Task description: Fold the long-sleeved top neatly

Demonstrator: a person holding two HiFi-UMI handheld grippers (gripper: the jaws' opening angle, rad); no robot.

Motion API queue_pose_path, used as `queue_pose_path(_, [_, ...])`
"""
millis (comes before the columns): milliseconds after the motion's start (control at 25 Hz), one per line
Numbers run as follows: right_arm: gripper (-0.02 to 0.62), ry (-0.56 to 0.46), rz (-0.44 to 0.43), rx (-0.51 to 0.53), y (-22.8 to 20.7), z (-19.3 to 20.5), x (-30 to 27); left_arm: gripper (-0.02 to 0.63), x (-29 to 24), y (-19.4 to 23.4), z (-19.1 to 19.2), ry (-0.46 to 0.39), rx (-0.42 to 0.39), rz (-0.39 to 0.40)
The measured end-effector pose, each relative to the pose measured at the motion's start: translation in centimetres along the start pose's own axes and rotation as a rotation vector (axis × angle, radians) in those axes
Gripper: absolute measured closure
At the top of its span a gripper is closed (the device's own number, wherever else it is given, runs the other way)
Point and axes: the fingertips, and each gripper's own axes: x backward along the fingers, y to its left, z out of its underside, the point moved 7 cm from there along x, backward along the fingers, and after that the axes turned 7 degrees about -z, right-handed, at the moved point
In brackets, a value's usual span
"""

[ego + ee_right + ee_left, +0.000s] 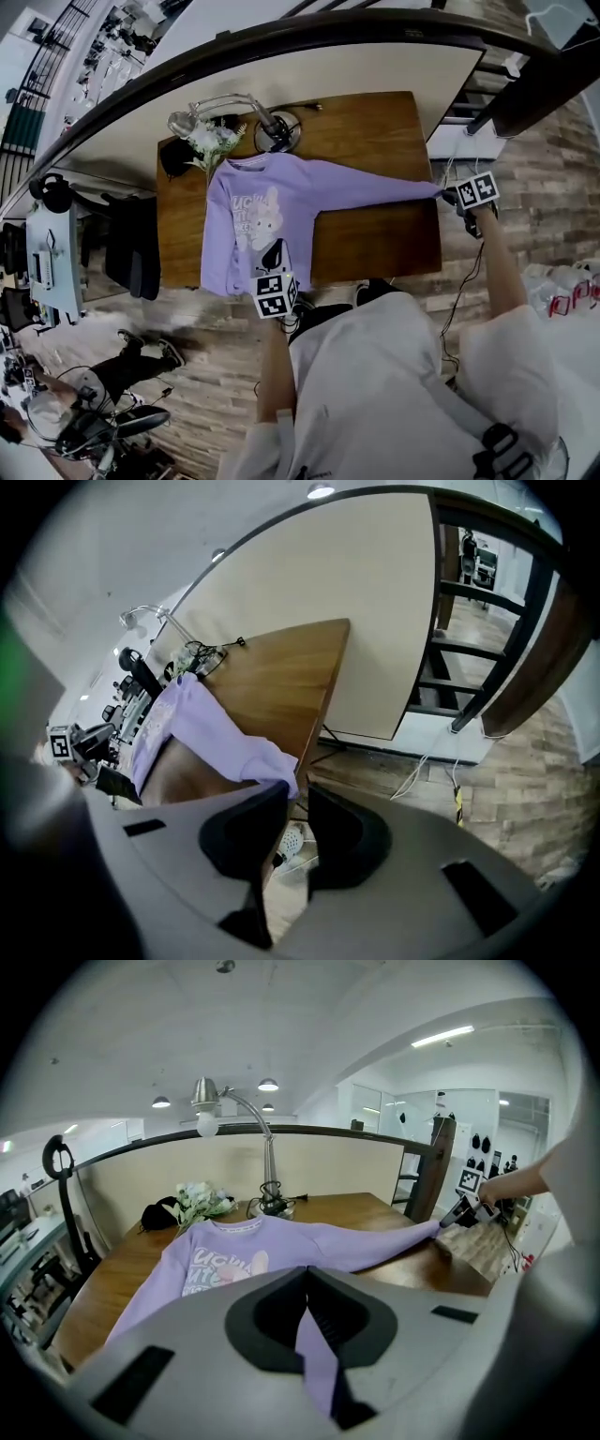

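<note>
A purple long-sleeved top [272,211] with a print on its chest lies face up on the wooden table [375,131]. Its right sleeve stretches out to the table's right edge. My left gripper [273,262] is at the near hem and is shut on a fold of the purple fabric [314,1344]. My right gripper [450,198] points steeply down at the table's right edge. Its jaws stand slightly apart, with floor showing through the gap. The sleeve cuff [267,761] lies at the tip of one jaw and is not pinched.
A desk lamp [220,103], a bunch of white flowers [214,141] and a black object [173,155] stand at the table's far left. A beige partition [328,1162] runs behind the table. Cables [441,771] lie on the floor beyond the right edge.
</note>
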Motion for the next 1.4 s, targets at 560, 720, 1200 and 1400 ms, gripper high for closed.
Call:
queue_pose_path(560, [0.520, -0.321, 0.296, 0.098, 8.3, -2.3, 1.3, 0.583, 1.9, 8.1, 4.2, 0.004, 0.121, -0.095])
queue_pose_path(720, [0.522, -0.329, 0.184, 0.233, 17.5, -4.7, -2.3, 0.583, 3.6, 12.9, 6.1, 0.025, 0.138, -0.128])
queue_pose_path(1200, [0.523, -0.302, -0.107, 0.438, 47.0, -4.1, -16.8, 0.581, 9.0, 27.5, 15.0, 0.054, 0.231, -0.185])
queue_pose_path(1400, [0.538, -0.248, -0.163, 0.500, 55.4, -2.1, -23.5, 0.581, 9.6, 31.8, 20.3, 0.067, 0.306, -0.208])
